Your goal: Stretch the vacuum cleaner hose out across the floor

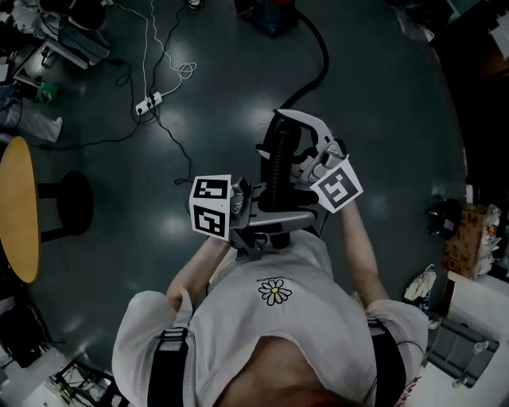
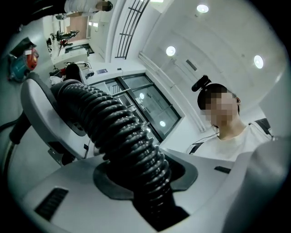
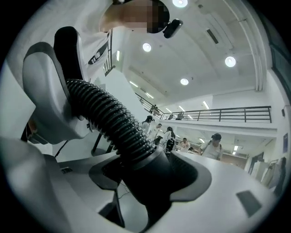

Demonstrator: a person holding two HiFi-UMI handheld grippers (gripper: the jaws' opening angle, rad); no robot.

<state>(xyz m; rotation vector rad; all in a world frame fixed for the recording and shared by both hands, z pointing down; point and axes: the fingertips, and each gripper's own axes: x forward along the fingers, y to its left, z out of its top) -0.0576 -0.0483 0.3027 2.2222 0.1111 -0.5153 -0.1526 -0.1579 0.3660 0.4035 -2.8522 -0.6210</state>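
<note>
A person stands on a dark, glossy floor [image 1: 382,119] with a ribbed black vacuum cleaner hose [image 1: 320,56] held at chest height between two handheld grippers. The head view shows open floor from 12 to 2 o'clock, apart from the hose itself. It curves away from the grippers to the vacuum cleaner [image 1: 270,16], which sits dimly at the 12 o'clock edge. Room is tighter elsewhere. A round wooden table [image 1: 17,211] and a black stool [image 1: 71,203] crowd the 9 o'clock edge. A power strip [image 1: 149,102] lies at 11 o'clock with a looped white cable [image 1: 184,71] and a thin black cable [image 1: 171,139]. A cardboard box [image 1: 464,242] stands at 3 o'clock among other clutter. The left gripper [image 2: 145,175] is clamped partway closed on the corrugated section, which fills the notches of its jaws. The right gripper [image 3: 150,168] stands wider around the hose's smooth black cuff. The cuff lies against one jaw and a sliver of daylight shows beside the other, so the hold looks loose. The short stretch of hose between the two grippers bends in a stiff arc, its ridges catching the ceiling lights.
</note>
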